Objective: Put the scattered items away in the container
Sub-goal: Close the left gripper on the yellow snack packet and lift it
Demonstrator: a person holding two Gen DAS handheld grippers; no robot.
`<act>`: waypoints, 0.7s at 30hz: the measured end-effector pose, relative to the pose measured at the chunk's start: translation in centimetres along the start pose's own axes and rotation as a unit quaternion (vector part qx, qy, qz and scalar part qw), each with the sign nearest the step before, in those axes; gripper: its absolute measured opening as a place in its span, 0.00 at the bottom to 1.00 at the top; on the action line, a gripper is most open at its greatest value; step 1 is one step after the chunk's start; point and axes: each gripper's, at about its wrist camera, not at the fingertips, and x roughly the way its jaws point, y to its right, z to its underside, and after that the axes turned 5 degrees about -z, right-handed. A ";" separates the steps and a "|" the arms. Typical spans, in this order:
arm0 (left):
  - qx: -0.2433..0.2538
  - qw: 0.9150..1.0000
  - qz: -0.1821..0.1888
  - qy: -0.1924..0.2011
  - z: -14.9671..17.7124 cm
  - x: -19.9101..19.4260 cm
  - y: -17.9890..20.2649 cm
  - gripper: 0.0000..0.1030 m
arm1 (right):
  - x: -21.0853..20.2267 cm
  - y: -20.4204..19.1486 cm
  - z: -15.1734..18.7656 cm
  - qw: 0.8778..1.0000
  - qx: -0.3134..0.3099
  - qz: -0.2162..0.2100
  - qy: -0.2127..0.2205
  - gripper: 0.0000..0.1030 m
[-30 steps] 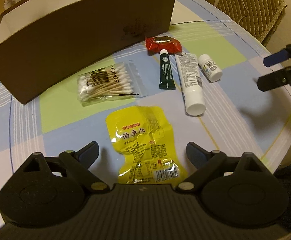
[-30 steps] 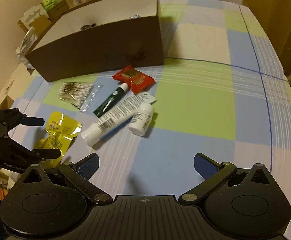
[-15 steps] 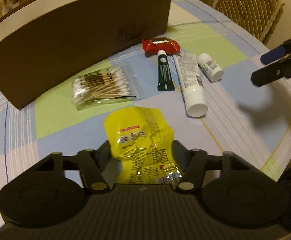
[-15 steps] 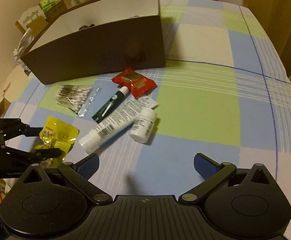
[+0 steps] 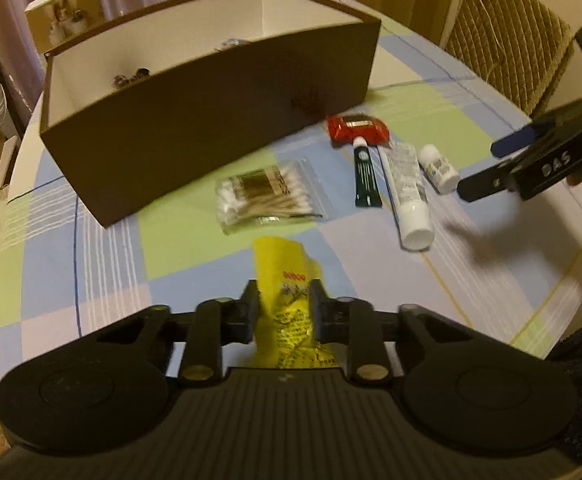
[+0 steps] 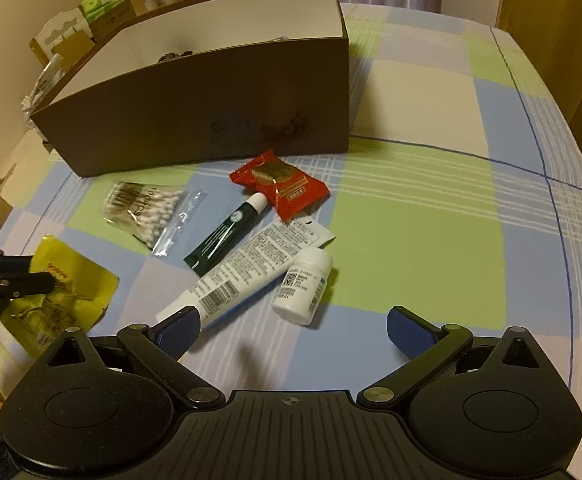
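My left gripper [image 5: 283, 300] is shut on a yellow snack pouch [image 5: 287, 276] and holds it lifted off the table; the pouch also shows in the right wrist view [image 6: 67, 284]. My right gripper [image 6: 293, 324] is open and empty, just short of the white tube [image 6: 251, 272] and the small white bottle [image 6: 303, 286]. On the cloth lie a bag of cotton swabs [image 5: 267, 196], a dark green tube [image 5: 365, 178], the white tube [image 5: 407, 196], the white bottle [image 5: 439, 168] and a red packet [image 5: 357, 128]. The brown box [image 5: 211, 124] stands open behind them.
The table has a checked blue, green and white cloth [image 6: 411, 232]. A quilted chair [image 5: 507, 36] stands past the far right edge. Small boxes [image 6: 103, 12] sit beyond the brown box on the left. A few small items lie inside the box [image 5: 131, 76].
My left gripper has closed on the yellow pouch and lifted it, with the view now higher. My right gripper has moved closer to the white tube and bottle.
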 end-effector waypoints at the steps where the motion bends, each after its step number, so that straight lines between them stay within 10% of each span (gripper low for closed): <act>1: 0.002 1.000 -0.001 0.000 -0.1 -0.1 0.0 0.12 | 0.1 0.0 0.0 1.000 -0.002 0.004 0.003 0.97; 3: 0.003 1.000 0.002 0.004 -0.1 -0.4 0.2 0.10 | 0.5 0.0 -0.2 1.000 -0.002 0.002 -0.003 0.75; 21: 0.035 0.999 0.013 -0.003 -0.4 0.5 2.9 0.22 | 0.8 1.1 0.2 1.000 0.019 0.004 -0.014 0.74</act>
